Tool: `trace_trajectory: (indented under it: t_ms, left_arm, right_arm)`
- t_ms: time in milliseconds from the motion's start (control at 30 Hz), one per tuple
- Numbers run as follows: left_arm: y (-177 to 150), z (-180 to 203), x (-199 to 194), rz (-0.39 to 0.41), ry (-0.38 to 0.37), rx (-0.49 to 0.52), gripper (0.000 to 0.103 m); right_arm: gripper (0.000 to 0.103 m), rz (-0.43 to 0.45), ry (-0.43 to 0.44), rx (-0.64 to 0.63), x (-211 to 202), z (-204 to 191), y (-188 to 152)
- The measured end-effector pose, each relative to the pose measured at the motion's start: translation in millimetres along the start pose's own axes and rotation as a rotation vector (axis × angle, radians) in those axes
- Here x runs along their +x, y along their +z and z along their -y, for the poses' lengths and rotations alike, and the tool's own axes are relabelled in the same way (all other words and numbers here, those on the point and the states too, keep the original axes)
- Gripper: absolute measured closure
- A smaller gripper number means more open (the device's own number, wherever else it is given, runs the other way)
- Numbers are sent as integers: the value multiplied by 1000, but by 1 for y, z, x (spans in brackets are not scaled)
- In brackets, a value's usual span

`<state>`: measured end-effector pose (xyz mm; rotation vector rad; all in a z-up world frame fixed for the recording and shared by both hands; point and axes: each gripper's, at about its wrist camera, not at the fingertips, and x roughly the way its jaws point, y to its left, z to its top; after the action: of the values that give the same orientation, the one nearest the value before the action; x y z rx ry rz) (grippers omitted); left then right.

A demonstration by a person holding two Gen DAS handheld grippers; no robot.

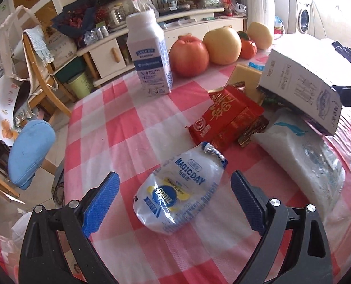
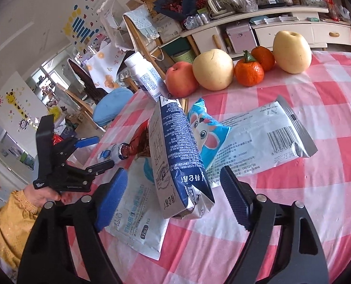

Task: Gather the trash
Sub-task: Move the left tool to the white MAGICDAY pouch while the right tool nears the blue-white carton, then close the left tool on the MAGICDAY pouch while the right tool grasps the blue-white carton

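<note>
A: Where is the trash?

B: An empty MAGICDAY wrapper [image 1: 179, 190] lies flat on the checked worktop [image 1: 118, 127], between the wide-open jaws of my left gripper [image 1: 173, 196]; the pads do not touch it.

A: And the right one?

B: My right gripper [image 2: 173, 197] has open jaws around a tilted blue-and-white milk carton [image 2: 177, 156]; no pad presses it.

Looks like we're in somebody's living-dining room

We've got a checked tablecloth [image 1: 118, 127] with fruit [image 2: 213, 69], a cluttered TV cabinet [image 1: 199, 23], wooden chairs [image 1: 42, 75], kids' wall stickers [image 2: 14, 101] and a washing machine [image 1: 303, 21].
</note>
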<state>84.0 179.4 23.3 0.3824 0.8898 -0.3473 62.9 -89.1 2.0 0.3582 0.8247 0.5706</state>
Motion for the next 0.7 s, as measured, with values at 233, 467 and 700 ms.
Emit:
trace_trajectory:
  t_ms: [233, 467, 700]
  left_arm:
    - [0, -7, 10, 4, -63, -80, 9]
    - [-2, 5, 15, -17, -93, -65, 21]
    - [-9, 44, -1, -32, -204, 12, 21]
  right_arm:
    - [28, -25, -2, -22, 9, -4, -3]
    - [28, -34, 5, -17, 10, -5, -5]
    - [28, -34, 13, -40, 9, -9, -3]
